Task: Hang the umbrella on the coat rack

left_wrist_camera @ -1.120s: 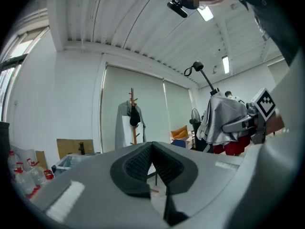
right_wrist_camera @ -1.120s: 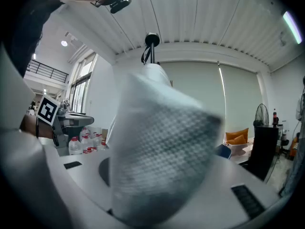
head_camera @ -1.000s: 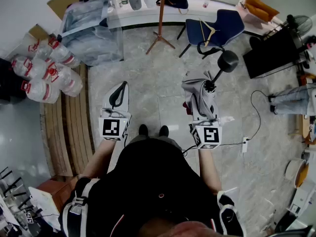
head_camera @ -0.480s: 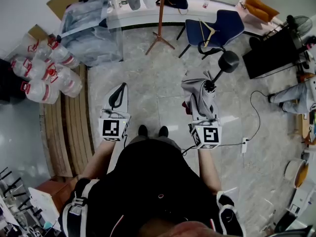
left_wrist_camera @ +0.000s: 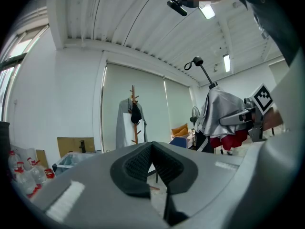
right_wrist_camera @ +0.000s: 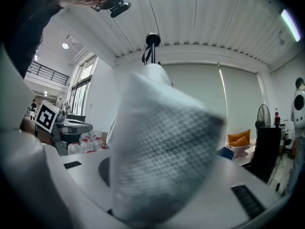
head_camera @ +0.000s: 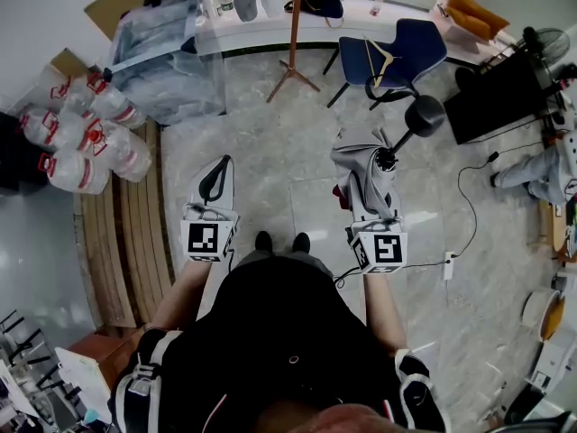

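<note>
Head view: the right gripper (head_camera: 368,204) has its fingers clamped on the folded grey cloth of the umbrella (head_camera: 362,168), whose black handle points up and away from the person. The left gripper (head_camera: 216,170) is held level beside it, well apart, carrying nothing. The coat rack (head_camera: 292,34) stands well off across the floor, near a blue chair (head_camera: 393,50). So the pick-up looks done, and the walk over and the hanging itself are left. The rack's top and hooks are cut off at the frame edge.

Left gripper view: the fingers (left_wrist_camera: 136,168) are pressed together with nothing between them. Beyond them the coat rack (left_wrist_camera: 133,109) already carries clothes (which hooks are free is too small to tell). The umbrella (left_wrist_camera: 220,112) shows at the right.

Right gripper view: blurred umbrella (right_wrist_camera: 164,147) cloth fills the gap and covers most of the fingers. The rack is hidden behind it.
</note>
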Available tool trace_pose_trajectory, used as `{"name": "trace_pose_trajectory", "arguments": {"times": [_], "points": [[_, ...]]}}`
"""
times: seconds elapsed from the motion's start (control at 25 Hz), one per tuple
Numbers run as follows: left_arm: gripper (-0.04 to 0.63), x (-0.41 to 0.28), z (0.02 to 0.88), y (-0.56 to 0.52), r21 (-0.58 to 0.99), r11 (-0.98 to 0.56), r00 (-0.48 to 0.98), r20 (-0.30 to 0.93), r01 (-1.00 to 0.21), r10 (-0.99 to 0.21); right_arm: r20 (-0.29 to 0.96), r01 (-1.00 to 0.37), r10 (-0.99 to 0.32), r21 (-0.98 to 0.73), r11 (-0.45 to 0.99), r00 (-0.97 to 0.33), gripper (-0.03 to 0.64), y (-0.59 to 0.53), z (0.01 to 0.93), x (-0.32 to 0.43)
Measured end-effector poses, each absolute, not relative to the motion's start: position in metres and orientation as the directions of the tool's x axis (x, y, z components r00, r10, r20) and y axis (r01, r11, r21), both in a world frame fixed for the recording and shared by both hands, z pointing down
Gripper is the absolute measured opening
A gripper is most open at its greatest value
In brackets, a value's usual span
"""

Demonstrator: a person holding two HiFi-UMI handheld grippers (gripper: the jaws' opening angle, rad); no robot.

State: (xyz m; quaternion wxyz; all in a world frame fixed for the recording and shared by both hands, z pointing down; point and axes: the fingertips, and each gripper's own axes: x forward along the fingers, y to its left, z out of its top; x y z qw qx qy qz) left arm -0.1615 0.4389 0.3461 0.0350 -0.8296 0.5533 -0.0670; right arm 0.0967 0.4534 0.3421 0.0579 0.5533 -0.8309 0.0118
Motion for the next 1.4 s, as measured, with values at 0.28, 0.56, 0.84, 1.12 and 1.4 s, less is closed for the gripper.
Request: {"name": "trace_pose_trajectory", "arguments": {"times": [0.28,0.56,0.84,1.12,1.4], "points": [[0.002,-0.182,0.352,0.430,-0.136,-0.430,0.424,0.070,-0.893,-0.903,0.104,-0.932,-0.930,0.051,0.359,-0.353,0.141,0.436,0.344,0.078],[0.002,-0.189,0.358,0.408,-0.144,-0.472,0.463,0.089,-0.870,-0.882,0.103,-0.943,-0.940,0.048,0.330,-0.324,0.141,0.402,0.345,0.079],[0.002,-0.174,0.369,0.352,-0.142,-0.472,0.460,0.109,-0.870,-0.881,0.099,-0.932,-0.933,0.078,0.355,-0.347,0.141,0.319,0.348,0.097],[0.002,-0.152,0.365,0.257,-0.158,-0.417,0.406,0.096,-0.895,-0.909,0.128,-0.910,-0.910,0.080,0.406,-0.394,0.141,0.200,0.367,0.125],[0.002,-0.125,0.364,0.173,-0.150,-0.371,0.356,0.120,-0.916,-0.927,0.171,-0.890,-0.885,0.078,0.450,-0.433,0.140,0.086,0.379,0.158]]}}
